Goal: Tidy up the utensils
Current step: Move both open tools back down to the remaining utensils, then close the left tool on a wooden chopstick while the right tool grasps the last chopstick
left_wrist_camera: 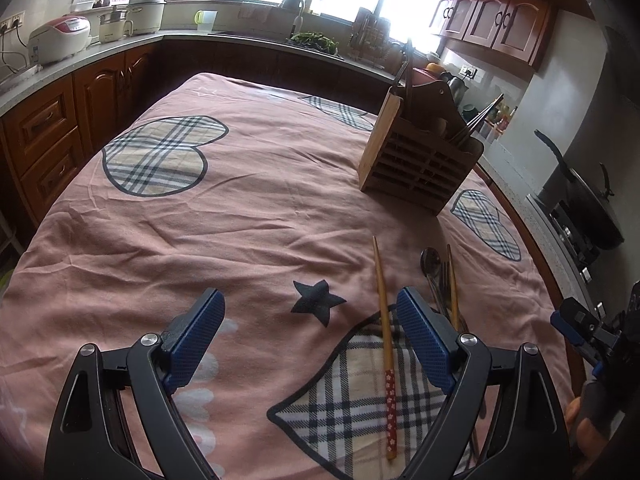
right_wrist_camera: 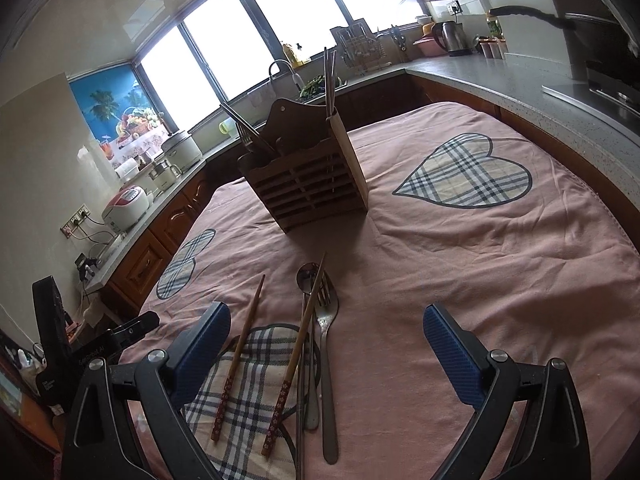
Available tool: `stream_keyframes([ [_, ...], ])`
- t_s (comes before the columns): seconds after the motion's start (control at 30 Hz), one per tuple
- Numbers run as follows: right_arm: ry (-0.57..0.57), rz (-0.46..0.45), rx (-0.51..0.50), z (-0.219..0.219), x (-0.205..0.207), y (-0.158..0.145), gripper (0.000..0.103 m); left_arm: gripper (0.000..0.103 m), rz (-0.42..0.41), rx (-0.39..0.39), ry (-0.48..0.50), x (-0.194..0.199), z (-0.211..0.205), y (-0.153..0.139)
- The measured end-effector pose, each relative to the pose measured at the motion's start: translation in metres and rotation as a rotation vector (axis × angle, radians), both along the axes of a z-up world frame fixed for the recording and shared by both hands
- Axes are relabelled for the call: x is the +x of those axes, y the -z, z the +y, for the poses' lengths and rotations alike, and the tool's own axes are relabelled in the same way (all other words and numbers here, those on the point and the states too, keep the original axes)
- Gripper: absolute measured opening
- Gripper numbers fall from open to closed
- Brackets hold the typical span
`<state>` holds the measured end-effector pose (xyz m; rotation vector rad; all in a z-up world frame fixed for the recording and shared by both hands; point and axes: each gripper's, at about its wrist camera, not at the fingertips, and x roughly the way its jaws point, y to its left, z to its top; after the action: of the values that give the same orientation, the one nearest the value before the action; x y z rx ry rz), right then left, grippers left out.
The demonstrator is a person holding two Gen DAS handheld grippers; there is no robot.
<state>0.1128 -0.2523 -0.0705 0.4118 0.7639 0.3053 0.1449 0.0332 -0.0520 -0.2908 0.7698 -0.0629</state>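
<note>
A wooden utensil holder (left_wrist_camera: 420,152) stands on the pink cloth, with metal chopsticks and cutlery standing in it; it also shows in the right wrist view (right_wrist_camera: 308,184). Two wooden chopsticks with red flowered ends lie on the cloth: one (right_wrist_camera: 239,356) left, one (right_wrist_camera: 298,352) across a spoon (right_wrist_camera: 310,300) and a fork (right_wrist_camera: 327,344). My left gripper (left_wrist_camera: 310,300) is open and empty, with one chopstick (left_wrist_camera: 385,328) between its fingers. My right gripper (right_wrist_camera: 326,316) is open and empty above the cutlery pile.
The table is covered by a pink cloth (left_wrist_camera: 248,216) with plaid hearts. Kitchen counters surround it, with rice cookers (left_wrist_camera: 60,38) at the left, a sink (left_wrist_camera: 312,40) under the windows, a kettle (right_wrist_camera: 450,38) and a wok (left_wrist_camera: 588,200) on the stove at the right.
</note>
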Motion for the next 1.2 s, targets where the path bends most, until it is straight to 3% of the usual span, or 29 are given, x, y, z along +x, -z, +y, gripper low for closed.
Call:
stream_keyframes([
  [0.47,-0.043,0.064,-0.016,0.013,0.015,0.023,0.097,0.090,0.058,0.006,0.036,0.020,-0.008,0.017],
  [0.9,-0.110,0.132,0.019,0.032,0.060,0.035,0.059,0.089,0.093,0.045,0.124,0.061,-0.033,0.020],
  [1.07,-0.124,0.141,0.025,0.037,0.085,0.037,0.053,0.077,0.107,0.068,0.182,0.082,-0.044,0.022],
  [1.13,-0.129,0.154,0.029,0.038,0.098,0.040,0.044,0.067,0.128,0.080,0.211,0.093,-0.051,0.026],
  [1.2,-0.141,0.177,0.037,0.040,0.111,0.045,0.037,0.065,0.146,0.085,0.243,0.103,-0.057,0.029],
])
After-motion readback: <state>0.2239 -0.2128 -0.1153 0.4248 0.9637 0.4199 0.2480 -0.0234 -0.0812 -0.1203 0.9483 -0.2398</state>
